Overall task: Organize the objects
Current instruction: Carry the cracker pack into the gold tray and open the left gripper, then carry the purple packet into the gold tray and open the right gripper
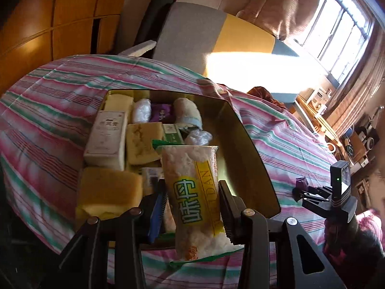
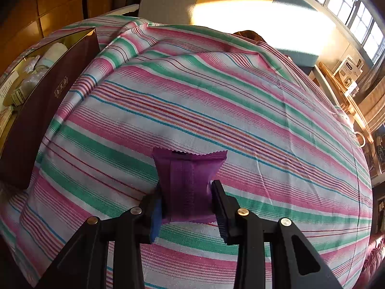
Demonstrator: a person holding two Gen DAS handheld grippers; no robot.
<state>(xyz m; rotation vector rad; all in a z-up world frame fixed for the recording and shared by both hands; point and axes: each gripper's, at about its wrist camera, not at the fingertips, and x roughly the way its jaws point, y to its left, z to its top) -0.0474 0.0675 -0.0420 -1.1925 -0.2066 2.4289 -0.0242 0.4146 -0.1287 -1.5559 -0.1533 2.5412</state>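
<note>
My left gripper [image 1: 192, 192] is shut on a long snack packet [image 1: 192, 192] with a yellow band and green print, held over the near end of an open box [image 1: 243, 142]. The box holds several items: yellow sponges [image 1: 109, 191], a white carton [image 1: 107, 136], wrapped rolls and a purple sachet. My right gripper [image 2: 186, 190] is shut on a purple snack wrapper [image 2: 186, 180] just above the striped bedspread [image 2: 216, 101]. The right gripper also shows in the left wrist view [image 1: 299, 189], to the right of the box. The box's dark red side [image 2: 41, 110] lies at the left of the right wrist view.
The striped cloth covers a rounded surface that drops away at its edges. A grey and yellow cushion or mattress [image 1: 199, 36] lies behind the box. Wooden cupboards [image 1: 48, 24] stand at the back left. A window [image 1: 344, 26] and cluttered shelves [image 1: 353, 142] are on the right.
</note>
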